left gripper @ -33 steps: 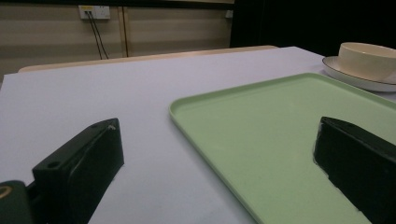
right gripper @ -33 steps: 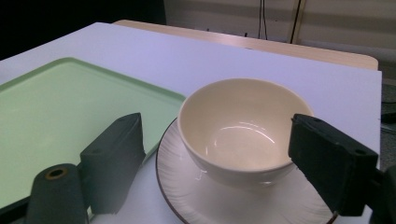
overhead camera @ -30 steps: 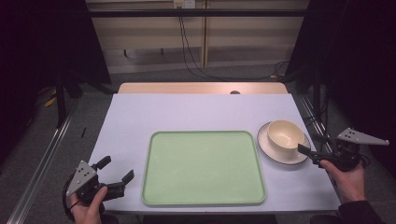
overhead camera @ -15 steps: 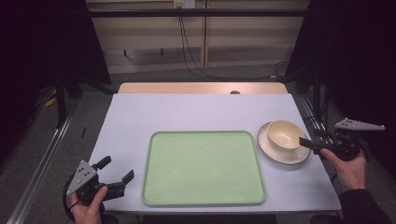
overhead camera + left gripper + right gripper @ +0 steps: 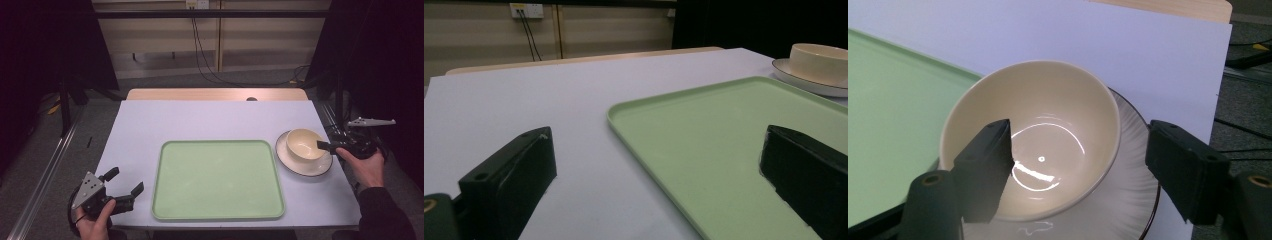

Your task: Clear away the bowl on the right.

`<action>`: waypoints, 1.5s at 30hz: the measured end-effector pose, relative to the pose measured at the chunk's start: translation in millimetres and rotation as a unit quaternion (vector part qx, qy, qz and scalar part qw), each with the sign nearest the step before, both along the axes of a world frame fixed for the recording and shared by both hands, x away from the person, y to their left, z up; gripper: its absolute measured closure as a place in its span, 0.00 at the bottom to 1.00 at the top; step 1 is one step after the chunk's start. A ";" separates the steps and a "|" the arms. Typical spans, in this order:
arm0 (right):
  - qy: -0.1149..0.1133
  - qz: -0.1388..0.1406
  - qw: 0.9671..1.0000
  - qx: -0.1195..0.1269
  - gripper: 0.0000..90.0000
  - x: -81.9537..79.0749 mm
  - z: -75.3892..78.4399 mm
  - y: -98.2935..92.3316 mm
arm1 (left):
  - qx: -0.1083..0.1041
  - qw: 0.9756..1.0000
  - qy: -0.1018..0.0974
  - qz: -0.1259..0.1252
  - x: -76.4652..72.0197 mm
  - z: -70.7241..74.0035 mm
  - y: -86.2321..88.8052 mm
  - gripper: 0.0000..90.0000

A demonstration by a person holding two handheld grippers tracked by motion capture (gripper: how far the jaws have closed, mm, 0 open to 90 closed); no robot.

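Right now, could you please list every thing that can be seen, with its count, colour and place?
Tray: one, light green, empty, middle of the table nearer the person.
Bowl: one, cream, empty, standing on the plate.
Plate: one, white with a dark rim, right of the tray.
Table: one, pale lilac top, wooden strip at the far edge.
Cables: several, black, on the floor behind the table.
Left gripper: one, black, jaws open, at the near left corner.
Right gripper: one, black, jaws just been closing, one inside the bowl, one outside its rim, not pressing yet.
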State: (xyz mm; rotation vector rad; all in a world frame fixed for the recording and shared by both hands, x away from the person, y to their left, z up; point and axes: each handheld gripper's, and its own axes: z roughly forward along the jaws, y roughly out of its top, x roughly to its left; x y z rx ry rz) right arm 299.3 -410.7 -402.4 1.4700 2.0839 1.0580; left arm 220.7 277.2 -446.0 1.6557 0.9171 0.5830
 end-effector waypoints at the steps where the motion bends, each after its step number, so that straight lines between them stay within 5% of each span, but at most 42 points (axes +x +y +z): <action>1: 0.005 0.001 1.000 -0.007 0.36 2.5 -1.4 0.3 | 0.000 1.000 0.000 0.000 0.0 0.0 0.0 0.02; 19: 0.074 -0.006 0.997 -0.026 0.39 20.9 -28.9 0.6 | 0.001 1.000 0.001 -0.003 0.3 0.0 -0.6 0.02; 34: 0.105 -0.013 0.994 -0.039 0.69 36.9 -40.0 7.3 | 0.001 1.000 0.002 -0.003 0.4 -0.3 -0.5 0.02; 45: 0.120 -0.021 0.991 -0.049 0.81 41.6 -43.2 10.3 | 0.002 1.000 0.002 -0.003 0.7 -0.4 -0.7 0.02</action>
